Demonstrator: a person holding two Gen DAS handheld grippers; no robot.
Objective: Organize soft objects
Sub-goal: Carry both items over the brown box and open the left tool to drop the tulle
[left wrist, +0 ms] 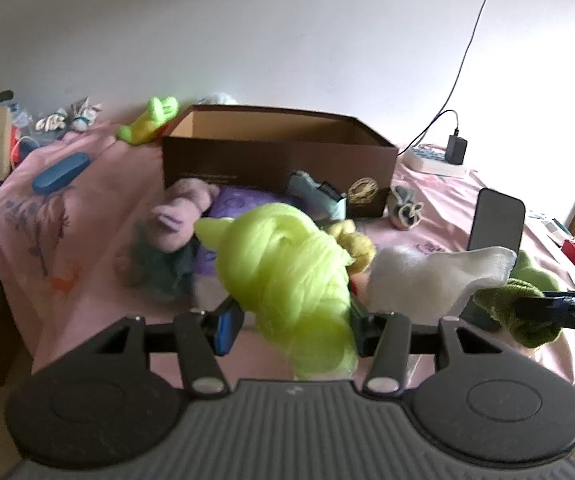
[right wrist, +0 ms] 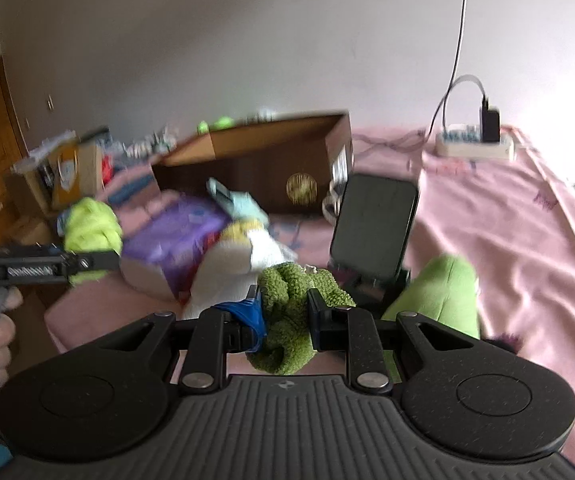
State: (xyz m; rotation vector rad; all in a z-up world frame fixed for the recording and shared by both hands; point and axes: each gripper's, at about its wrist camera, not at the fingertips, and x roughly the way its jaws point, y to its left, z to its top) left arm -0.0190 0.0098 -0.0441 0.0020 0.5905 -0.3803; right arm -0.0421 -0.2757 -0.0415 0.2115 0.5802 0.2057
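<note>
**Desk:** What does the left claw (left wrist: 293,326) hold?

**Photographer:** Its fingers are clamped on a knotted neon-yellow scarf (left wrist: 287,268), lifted above the pink bed sheet (left wrist: 87,216). The bundle hangs between the blue pads, its tail trailing toward the camera.

**Desk:** And the right claw (right wrist: 285,316)?

**Photographer:** Closed on a fuzzy green sock (right wrist: 291,312), seen bunched between its fingers in the right wrist view. From the left wrist view the same sock (left wrist: 515,308) shows at the right edge, pinched at the claw's tip.

**Desk:** Where is the rest of the pile?

**Photographer:** Just in front of an open brown cardboard box (left wrist: 279,148) standing on the bed. A pink plush toy (left wrist: 179,212) lies against the box's near wall, on a purple packet (left wrist: 239,200), with a white fluffy piece (left wrist: 419,276) to the right. A dark phone (left wrist: 495,220) stands upright near the white piece. A green plush (right wrist: 443,296) lies beside the phone stand.

**Desk:** Anything behind?

**Photographer:** A power strip (left wrist: 435,160) with a black charger, on the bed's far side, by the wall.
</note>
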